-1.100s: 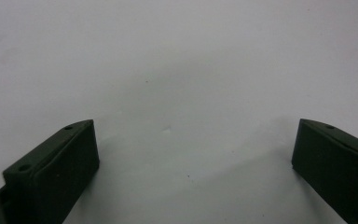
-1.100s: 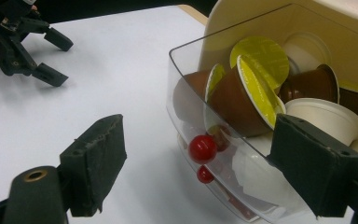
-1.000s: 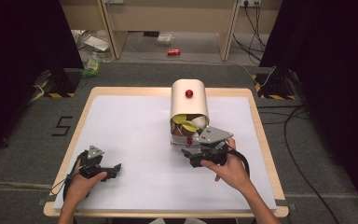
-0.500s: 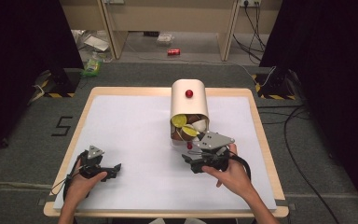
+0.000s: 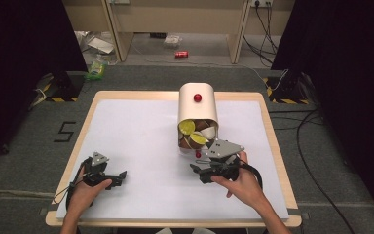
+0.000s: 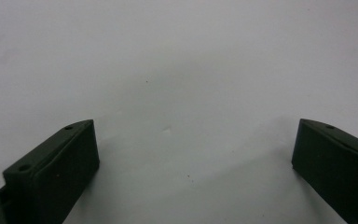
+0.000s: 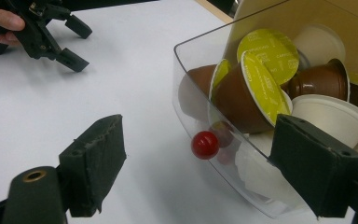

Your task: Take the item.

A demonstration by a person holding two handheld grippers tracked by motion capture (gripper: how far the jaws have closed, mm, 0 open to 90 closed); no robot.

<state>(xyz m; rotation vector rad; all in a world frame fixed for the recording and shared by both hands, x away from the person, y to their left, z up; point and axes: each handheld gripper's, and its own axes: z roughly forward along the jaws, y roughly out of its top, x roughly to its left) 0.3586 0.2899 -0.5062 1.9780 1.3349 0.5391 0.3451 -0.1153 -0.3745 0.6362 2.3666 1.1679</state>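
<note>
A cream rounded container (image 5: 197,109) with a red knob (image 5: 197,97) on top stands at the table's middle back. Its clear drawer (image 7: 200,79) is pulled out toward me, with a small red knob (image 7: 205,144) on its front wall. Inside lie brown capsules with yellow-green lids (image 7: 256,88) and white capsules (image 7: 331,116). My right gripper (image 7: 200,135) is open just in front of the drawer, one jaw on each side of the red knob and not touching it. It appears as right gripper (image 5: 200,171) from above. My left gripper (image 5: 120,178) rests open on the white sheet at the front left, nothing between its jaws.
A white sheet (image 5: 141,131) covers the wooden table (image 5: 272,146). The left gripper (image 7: 70,42) and a hand show far off in the right gripper view. On the floor beyond the table lie a red can (image 5: 181,54), cables and litter.
My right gripper has drawn back toward the table's near edge, away from the drawer front. The left gripper has stayed in place.
</note>
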